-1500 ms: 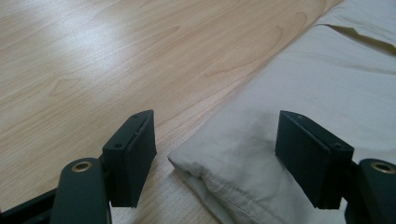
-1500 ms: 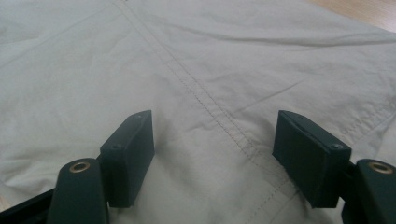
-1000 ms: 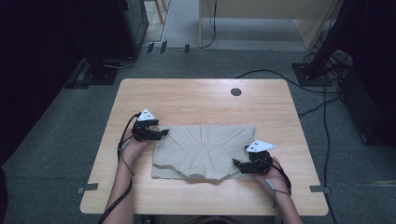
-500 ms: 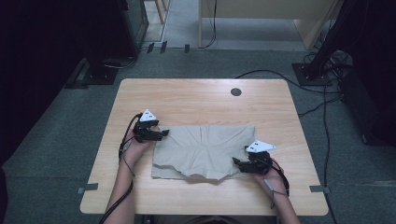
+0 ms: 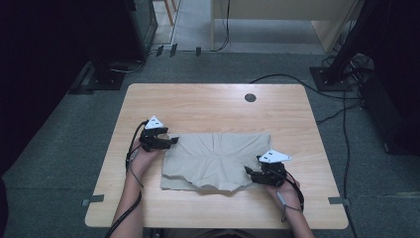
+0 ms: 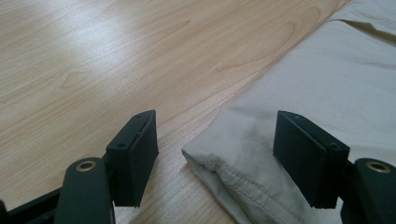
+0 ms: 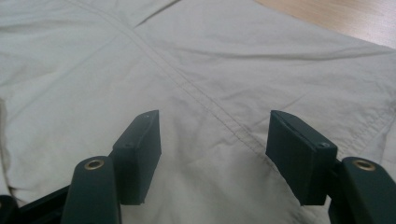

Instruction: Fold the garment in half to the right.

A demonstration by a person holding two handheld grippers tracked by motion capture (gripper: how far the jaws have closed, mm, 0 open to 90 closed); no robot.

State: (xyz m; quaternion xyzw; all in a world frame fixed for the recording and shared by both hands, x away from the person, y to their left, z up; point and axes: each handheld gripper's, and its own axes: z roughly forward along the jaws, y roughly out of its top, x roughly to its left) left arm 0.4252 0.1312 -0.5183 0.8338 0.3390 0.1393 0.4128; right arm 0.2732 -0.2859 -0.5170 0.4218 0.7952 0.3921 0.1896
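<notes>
Legible text, labels, brands, numbers, signs: none. Neither the beige garment (image 5: pixel 218 158) nor the wooden table (image 5: pixel 208 106) bears any readable marking.

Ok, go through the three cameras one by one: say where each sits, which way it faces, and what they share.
High view: above the person's side, facing forward and down on the table; forearms, left gripper, right gripper.
Left gripper view: rides the left gripper, looking low along its open jaws at a corner of the beige garment.
Right gripper view: rides the right gripper, jaws apart over a seam.
Shared: all three show the garment.
</notes>
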